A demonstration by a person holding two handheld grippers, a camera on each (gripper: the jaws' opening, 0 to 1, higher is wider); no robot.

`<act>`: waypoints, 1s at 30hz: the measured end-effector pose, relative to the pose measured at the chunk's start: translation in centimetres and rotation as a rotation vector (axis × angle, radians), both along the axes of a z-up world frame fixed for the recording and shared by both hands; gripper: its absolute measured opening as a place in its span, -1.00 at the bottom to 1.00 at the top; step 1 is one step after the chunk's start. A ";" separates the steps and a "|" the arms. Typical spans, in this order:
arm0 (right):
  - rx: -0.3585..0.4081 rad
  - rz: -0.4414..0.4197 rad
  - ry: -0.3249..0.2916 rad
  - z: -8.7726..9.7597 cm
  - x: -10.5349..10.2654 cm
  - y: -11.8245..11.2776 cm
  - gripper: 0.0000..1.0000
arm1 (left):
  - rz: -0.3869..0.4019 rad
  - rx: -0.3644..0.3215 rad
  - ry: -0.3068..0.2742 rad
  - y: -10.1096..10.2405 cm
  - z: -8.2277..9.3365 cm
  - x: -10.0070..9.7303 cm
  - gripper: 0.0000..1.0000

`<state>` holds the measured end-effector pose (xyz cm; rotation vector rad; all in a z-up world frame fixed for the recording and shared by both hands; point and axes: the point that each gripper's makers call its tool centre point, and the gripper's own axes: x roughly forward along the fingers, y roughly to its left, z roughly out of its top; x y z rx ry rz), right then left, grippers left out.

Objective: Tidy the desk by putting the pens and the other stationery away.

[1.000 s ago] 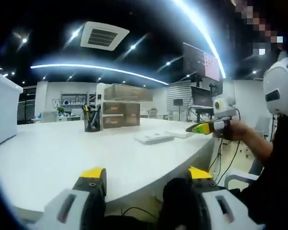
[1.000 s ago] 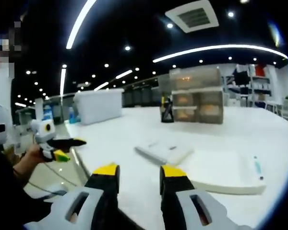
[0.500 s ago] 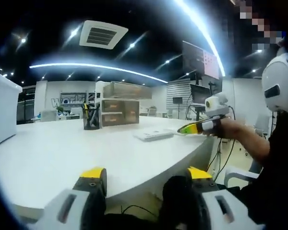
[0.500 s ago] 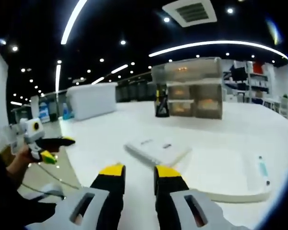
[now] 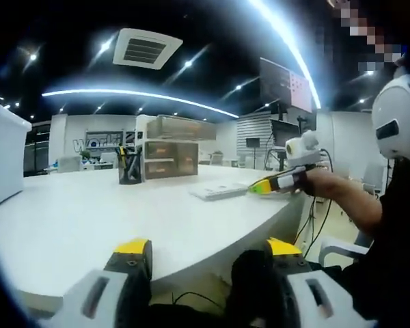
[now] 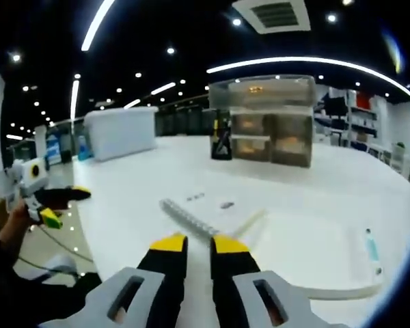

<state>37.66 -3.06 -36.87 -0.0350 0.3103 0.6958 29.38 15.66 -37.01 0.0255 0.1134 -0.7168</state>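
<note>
The right gripper [image 6: 197, 243] hangs nearly closed, gripping nothing, over a flat white case [image 6: 212, 219], perhaps; the left gripper [image 5: 208, 251] gapes empty off the desk [image 5: 89, 219].

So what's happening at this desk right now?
A person holds tongs in each hand at a white desk. The right tongs, jaws nearly together, reach toward a flat white case; nothing is gripped. The left tongs hang open at the desk edge. A pen holder and drawer unit stand further back.

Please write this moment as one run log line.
left claw: open, off desk edge | right claw: nearly shut, empty, over white desk near flat white item | pen holder: far, untouched
</note>
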 end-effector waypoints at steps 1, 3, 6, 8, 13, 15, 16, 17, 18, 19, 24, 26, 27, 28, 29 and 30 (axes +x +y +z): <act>-0.002 0.000 0.001 -0.1 0.0 0.0 -0.81 | 0.000 -0.001 -0.001 0.0 0.0 0.0 0.31; -0.003 0.000 0.005 -0.2 0.0 0.2 -0.81 | -0.001 -0.001 0.000 0.0 0.0 0.0 0.31; -0.003 -0.001 0.006 -0.3 0.0 0.2 -0.83 | -0.002 0.001 0.000 0.0 0.0 0.0 0.31; 0.001 -0.002 0.007 -0.2 0.0 0.3 -0.84 | -0.001 0.000 0.000 0.1 0.0 0.0 0.31; 0.008 0.000 0.008 -0.3 -0.5 1.2 -0.87 | -0.002 0.000 -0.002 0.1 0.0 0.0 0.31; 0.008 -0.001 0.007 -0.3 -0.7 1.5 -0.89 | -0.003 0.000 -0.002 0.1 0.0 0.1 0.31; 0.006 -0.002 0.006 -0.3 -0.7 1.5 -0.90 | -0.003 0.000 -0.002 0.1 0.0 0.1 0.31; 0.006 -0.004 0.005 -0.3 -0.7 1.6 -0.92 | -0.004 -0.001 -0.002 0.1 0.0 0.1 0.31; 0.005 -0.005 0.004 -0.3 -0.8 1.7 -0.92 | -0.004 -0.001 -0.002 0.2 0.0 0.1 0.31; 0.004 -0.005 0.004 -0.4 -0.9 1.9 -0.93 | -0.004 -0.001 -0.002 0.2 0.0 0.1 0.31; 0.001 -0.005 -0.001 -0.4 -1.1 2.3 -0.99 | -0.004 0.000 -0.002 0.2 0.0 0.1 0.31; -0.001 -0.005 -0.005 -0.4 -1.0 2.3 -1.00 | -0.004 0.001 -0.001 0.2 0.0 0.1 0.31; 0.000 -0.005 -0.006 -0.4 -1.0 2.3 -1.00 | -0.004 0.002 -0.001 0.1 0.0 0.1 0.31; 0.001 -0.005 -0.006 -0.3 -1.0 2.3 -1.00 | -0.005 0.003 -0.001 0.1 0.0 0.1 0.31; 0.003 -0.005 -0.006 -0.3 -1.0 2.3 -1.00 | -0.006 0.004 -0.001 0.1 0.0 0.1 0.31; 0.004 -0.005 -0.006 -0.3 -1.0 2.3 -1.00 | -0.006 0.005 -0.001 0.1 0.0 0.1 0.31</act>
